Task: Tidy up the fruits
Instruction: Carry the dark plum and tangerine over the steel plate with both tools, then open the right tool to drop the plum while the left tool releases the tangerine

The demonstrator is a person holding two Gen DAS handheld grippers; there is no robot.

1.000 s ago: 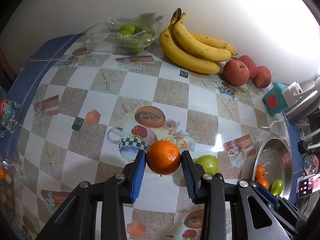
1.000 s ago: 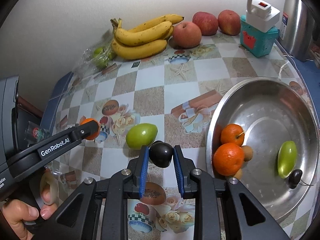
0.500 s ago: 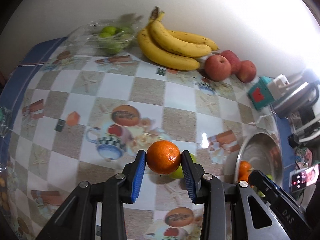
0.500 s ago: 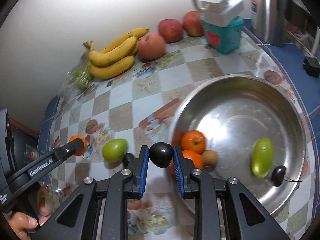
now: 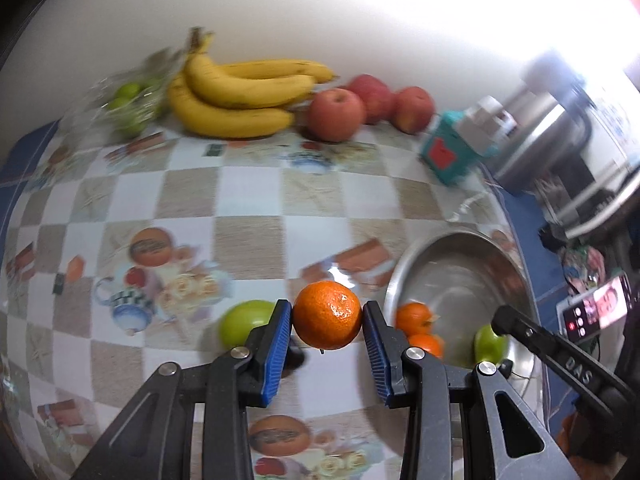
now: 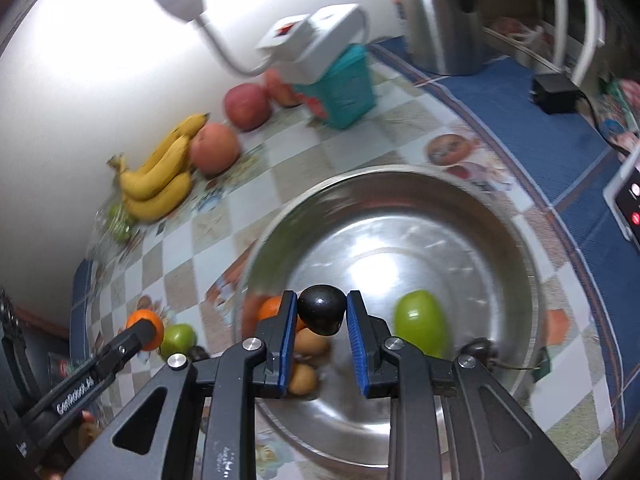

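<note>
On the left, the left gripper (image 5: 327, 316) has its fingers clamped on an orange (image 5: 327, 314), and over the last second it has carried that fruit sideways across the checked desk (image 5: 248, 196) — a second ago the steel bowl (image 5: 404, 268) sat far off at the right edge of its view, and now the rim is just beside the held orange. A green fruit (image 5: 244, 320) that earlier lay just right of the fingers now lies on the desk to their left, so the gripper has passed it. Bananas (image 5: 240, 96) and apples (image 5: 338, 114) by the wall have not been touched. Further right, the right gripper (image 6: 322, 316) has its fingers shut on a small dark fruit (image 6: 322, 314) and has travelled the same way — a second ago it hung over the desk beside the bowl, and now it hangs over the inside of the bowl, above the oranges (image 6: 272, 310) and brown fruits (image 6: 308, 340) resting there, with a green fruit (image 6: 420, 328) to its right. My reading: both fruits are near delivery, the dark one ready to drop first, the orange needing a little more travel over the rim
</note>
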